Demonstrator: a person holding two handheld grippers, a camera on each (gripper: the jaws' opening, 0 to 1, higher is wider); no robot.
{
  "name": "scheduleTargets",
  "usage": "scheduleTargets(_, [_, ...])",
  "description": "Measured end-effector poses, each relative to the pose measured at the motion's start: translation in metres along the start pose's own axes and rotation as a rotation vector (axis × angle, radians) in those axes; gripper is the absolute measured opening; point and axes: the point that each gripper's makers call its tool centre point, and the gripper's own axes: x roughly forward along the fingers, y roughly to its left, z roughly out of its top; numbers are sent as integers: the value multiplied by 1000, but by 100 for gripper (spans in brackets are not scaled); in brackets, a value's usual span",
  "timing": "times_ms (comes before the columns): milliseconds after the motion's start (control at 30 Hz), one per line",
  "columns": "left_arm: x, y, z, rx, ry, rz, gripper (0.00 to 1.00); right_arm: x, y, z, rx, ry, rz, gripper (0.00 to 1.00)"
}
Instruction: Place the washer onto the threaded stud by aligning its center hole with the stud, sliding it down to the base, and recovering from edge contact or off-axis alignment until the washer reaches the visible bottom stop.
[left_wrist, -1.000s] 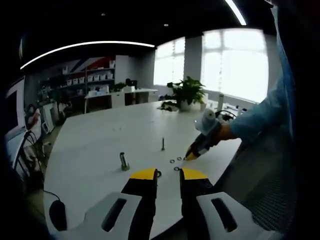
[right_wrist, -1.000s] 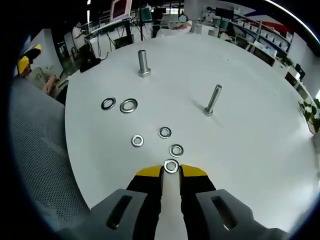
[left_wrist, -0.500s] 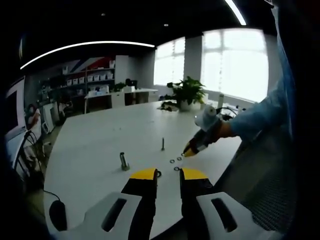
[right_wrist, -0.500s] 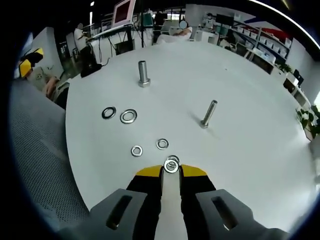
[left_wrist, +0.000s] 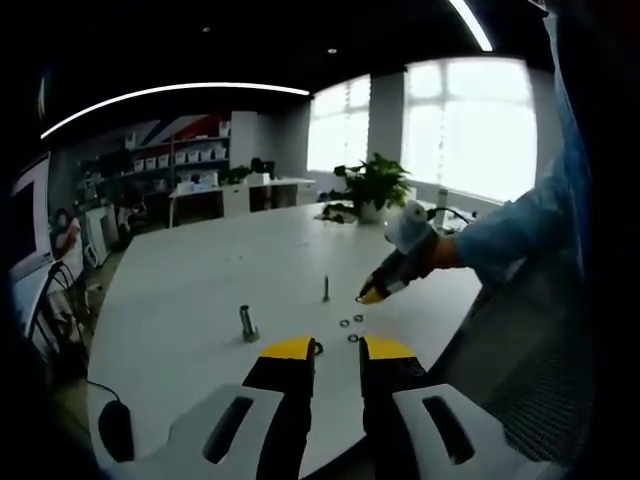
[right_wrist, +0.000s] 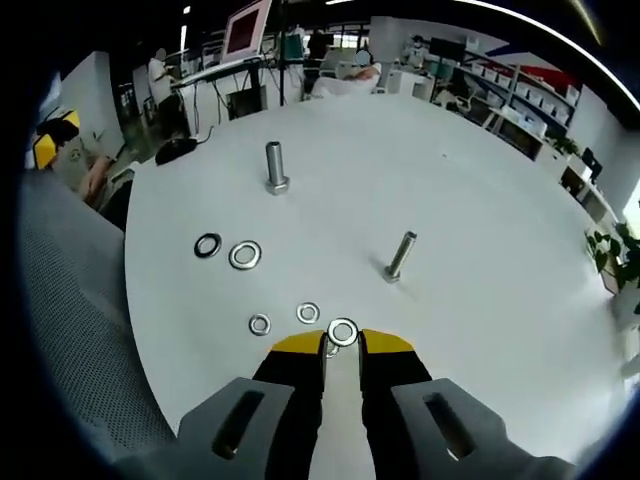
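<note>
Washer, a small flat silver metal ring, is sitting pinched edge-on at the tips of the right gripper, whose yellow-tipped black jaws are closed narrowly on it and carrying it clear of the round white table. Holding it by one rim is leaving the centre hole free, which I judge to be the point of this grip, since the hole has to pass over a stud.

Ahead and slightly right in the right gripper view, the slim threaded steel stud is standing head-down on the table and appearing to lean a little, possibly from the lens, so the washer will likely need tilting to match its axis. Farther away on the left, a thicker grey bolt is standing upright. Two small loose steel washers are lying flat just beyond the jaws, and two larger rings are resting farther left.

In the left gripper view, the left gripper is waiting low at the near table edge with its jaws parted moderately and nothing between them, apparently kept back, while the right gripper is hanging near the slim stud.
</note>
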Motion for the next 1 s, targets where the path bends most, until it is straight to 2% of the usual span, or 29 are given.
scheduleTargets(333, [0, 0, -1, 0, -1, -1, 16, 3, -11, 19, -4, -30, -26, 14])
scheduleTargets(767, [1, 1, -3, 0, -2, -2, 16, 3, -33, 51, -61, -113, -134, 14])
scheduleTargets(1000, [1, 1, -3, -1, -4, -1, 16, 8, -40, 60, -62, -119, -143, 14])
